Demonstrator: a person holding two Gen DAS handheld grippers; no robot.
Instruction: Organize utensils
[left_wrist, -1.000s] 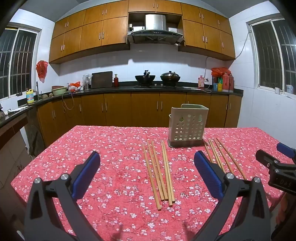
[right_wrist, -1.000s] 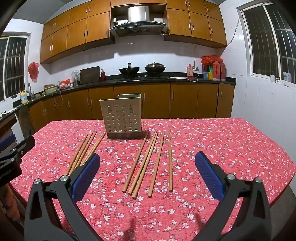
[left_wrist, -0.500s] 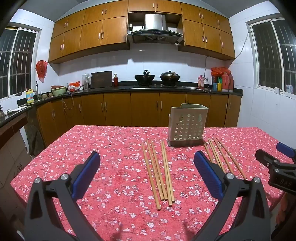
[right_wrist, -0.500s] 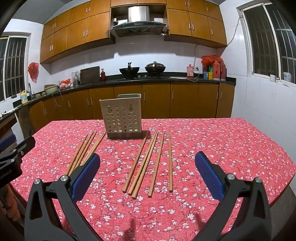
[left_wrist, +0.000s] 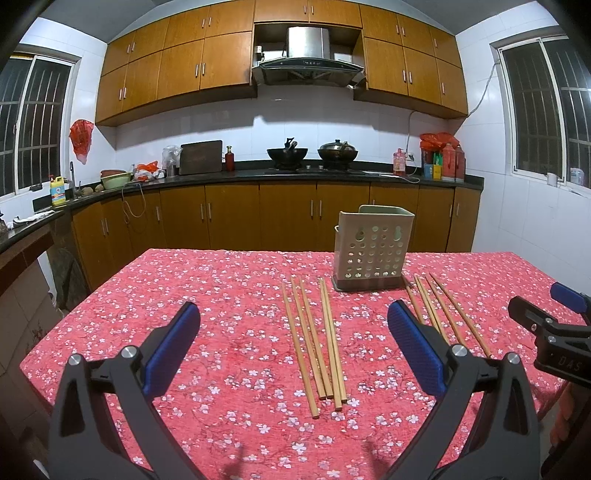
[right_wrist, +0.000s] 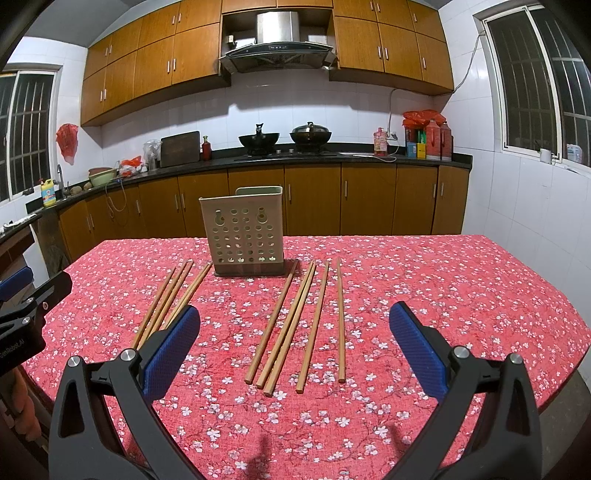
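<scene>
A beige perforated utensil holder stands upright at the far middle of the table. Several wooden chopsticks lie in a group left of it, and another group lies to its right. In the right wrist view the right group is ahead of me and the left group is at left. My left gripper is open and empty, above the table near the left group. My right gripper is open and empty, above the near ends of the right group.
The table carries a red floral cloth. Its near edge lies just below both grippers. The right gripper shows at the right edge of the left wrist view; the left one shows at the left edge of the right wrist view. Kitchen counters run behind.
</scene>
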